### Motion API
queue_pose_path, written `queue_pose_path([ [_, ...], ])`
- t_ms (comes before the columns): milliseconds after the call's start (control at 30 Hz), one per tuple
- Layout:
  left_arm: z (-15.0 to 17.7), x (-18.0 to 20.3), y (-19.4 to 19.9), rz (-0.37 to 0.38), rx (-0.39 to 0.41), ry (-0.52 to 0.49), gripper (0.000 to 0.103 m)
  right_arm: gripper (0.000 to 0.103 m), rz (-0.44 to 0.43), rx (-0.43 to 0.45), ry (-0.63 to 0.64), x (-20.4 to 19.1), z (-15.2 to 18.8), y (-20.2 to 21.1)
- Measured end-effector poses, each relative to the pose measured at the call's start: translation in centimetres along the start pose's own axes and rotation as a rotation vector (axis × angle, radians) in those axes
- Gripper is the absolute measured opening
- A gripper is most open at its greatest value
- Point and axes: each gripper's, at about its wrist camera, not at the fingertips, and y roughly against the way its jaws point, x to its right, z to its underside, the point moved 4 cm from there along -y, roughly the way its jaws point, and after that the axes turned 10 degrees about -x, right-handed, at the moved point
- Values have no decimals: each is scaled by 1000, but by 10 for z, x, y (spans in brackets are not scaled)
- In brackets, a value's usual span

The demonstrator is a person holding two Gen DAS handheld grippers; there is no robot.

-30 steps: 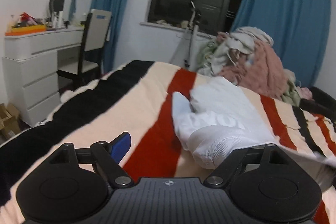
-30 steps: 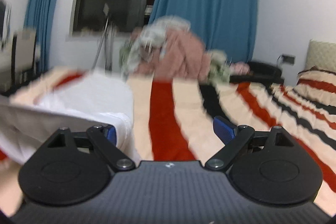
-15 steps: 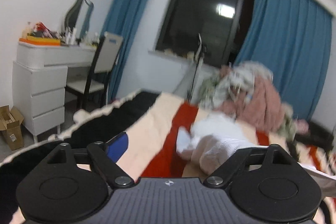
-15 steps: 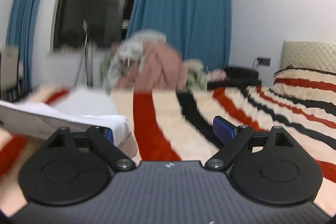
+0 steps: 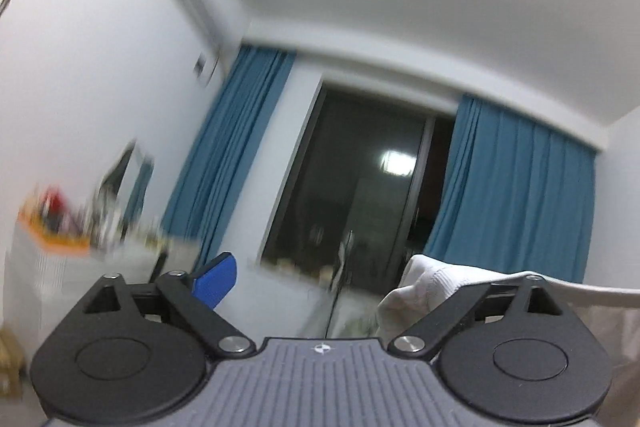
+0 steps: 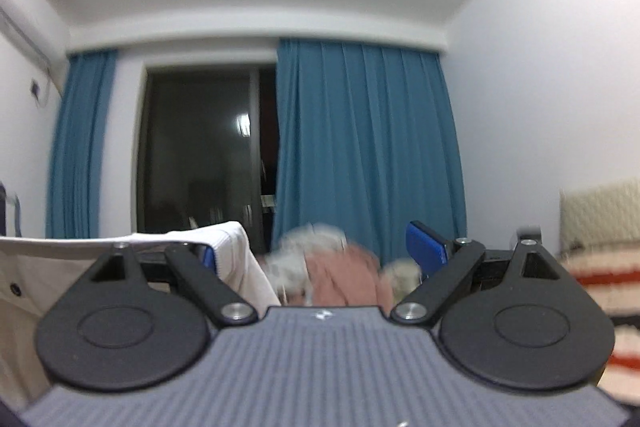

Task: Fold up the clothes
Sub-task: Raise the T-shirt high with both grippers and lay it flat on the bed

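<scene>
Blue curtains are hanging on both sides of a dark window, which is reflecting a ceiling light. An air conditioner is sitting high on the white wall. A white dresser is showing blurred clutter on top. A striped bedspread is lying at the right.

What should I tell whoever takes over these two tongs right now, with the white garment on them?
Left tongs: jaws wide and opening; the white garment hangs over one finger, not pinched.
Right tongs: open wide; the same garment is draped over its inner finger, not pinched.
The garment spans both tongs, above the striped bed.
Done: no finished fold in view.
Left: lay it flat, fold it, then probably start on the clothes pile.
</scene>
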Motion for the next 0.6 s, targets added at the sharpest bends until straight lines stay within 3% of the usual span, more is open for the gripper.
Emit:
queue_pose_path([
  [200, -138, 59, -5, 48, 108, -45, 101, 90, -15, 120, 6, 3, -137, -11],
  [333, -176, 92, -38, 87, 93, -60, 103, 92, -2, 134, 11, 7, -187, -39],
  [467, -146, 111, -104, 81, 31, -102, 103, 92, 4, 45, 44, 8, -169, -97],
  [600, -62, 113, -206, 76, -111, -96, 103, 92, 10, -103, 96, 4, -99, -174],
])
